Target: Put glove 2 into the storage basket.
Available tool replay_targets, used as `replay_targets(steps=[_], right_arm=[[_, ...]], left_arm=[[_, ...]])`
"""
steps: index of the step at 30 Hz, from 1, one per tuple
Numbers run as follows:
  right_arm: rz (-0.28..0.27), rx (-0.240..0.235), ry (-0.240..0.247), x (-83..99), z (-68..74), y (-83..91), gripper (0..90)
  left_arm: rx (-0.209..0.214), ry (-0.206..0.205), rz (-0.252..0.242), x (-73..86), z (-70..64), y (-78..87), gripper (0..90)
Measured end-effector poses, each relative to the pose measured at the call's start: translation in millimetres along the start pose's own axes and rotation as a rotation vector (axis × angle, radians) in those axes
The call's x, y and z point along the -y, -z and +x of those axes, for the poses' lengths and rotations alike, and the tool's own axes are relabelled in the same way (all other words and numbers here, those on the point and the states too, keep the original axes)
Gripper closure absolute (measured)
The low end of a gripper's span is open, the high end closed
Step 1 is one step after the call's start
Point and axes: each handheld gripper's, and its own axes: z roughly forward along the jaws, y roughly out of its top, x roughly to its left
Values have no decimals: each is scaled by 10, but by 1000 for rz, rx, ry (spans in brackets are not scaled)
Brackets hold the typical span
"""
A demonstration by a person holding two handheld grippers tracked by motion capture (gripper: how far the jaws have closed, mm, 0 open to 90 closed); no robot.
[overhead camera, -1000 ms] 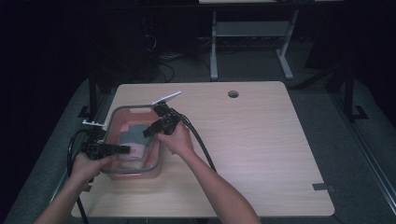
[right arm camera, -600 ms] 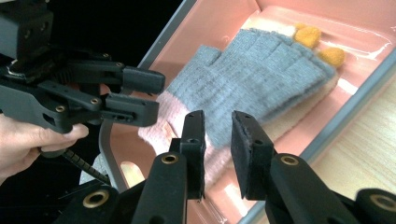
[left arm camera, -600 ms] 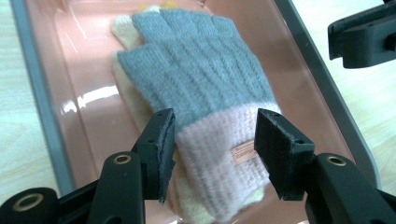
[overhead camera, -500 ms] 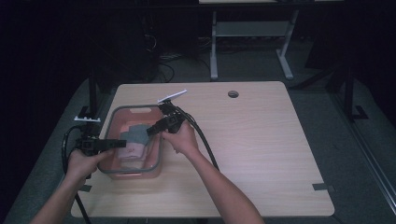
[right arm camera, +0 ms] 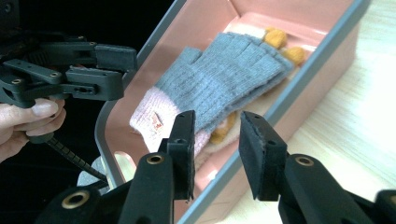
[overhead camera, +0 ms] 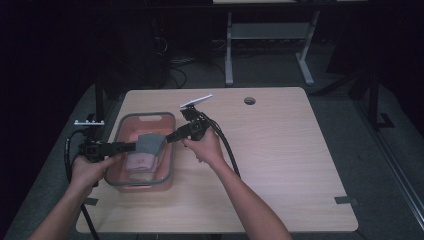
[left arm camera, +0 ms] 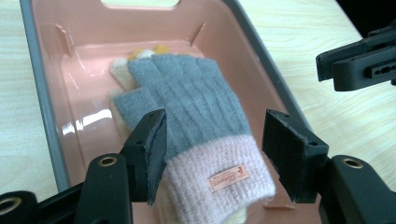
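Observation:
A grey knit glove with a pink cuff lies in a pink bin with a grey rim, at the table's left. The glove rests on a cream glove with orange fingertips. My left gripper reaches in from the left. Its jaws stand open on either side of the pink cuff, not pressing it. My right gripper comes in from the right, open, over the bin's near rim and short of the glove.
The wooden table stretches bare to the right of the bin, with a round cable hole near its far edge. A strip of tape marks the front right corner. Dark floor and a desk frame lie beyond.
The left hand has drawn slightly left and the right gripper slightly right. The grey glove stays in the bin between them.

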Motion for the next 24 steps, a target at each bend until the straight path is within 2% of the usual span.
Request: replay_targets(steps=[6, 13, 15, 24], right_arm=[[-19, -3, 1, 15, -30, 99, 634], [-23, 0, -2, 35, -68, 174, 612], [-28, 1, -4, 44, -84, 200, 604], [-50, -8, -23, 97, -208, 350, 585]], left_arm=[[5, -6, -18, -35, -50, 25, 388], [50, -26, -34, -85, -132, 35, 374], [57, -17, -42, -98, -163, 34, 364], [118, -26, -53, -136, -298, 5, 353]])
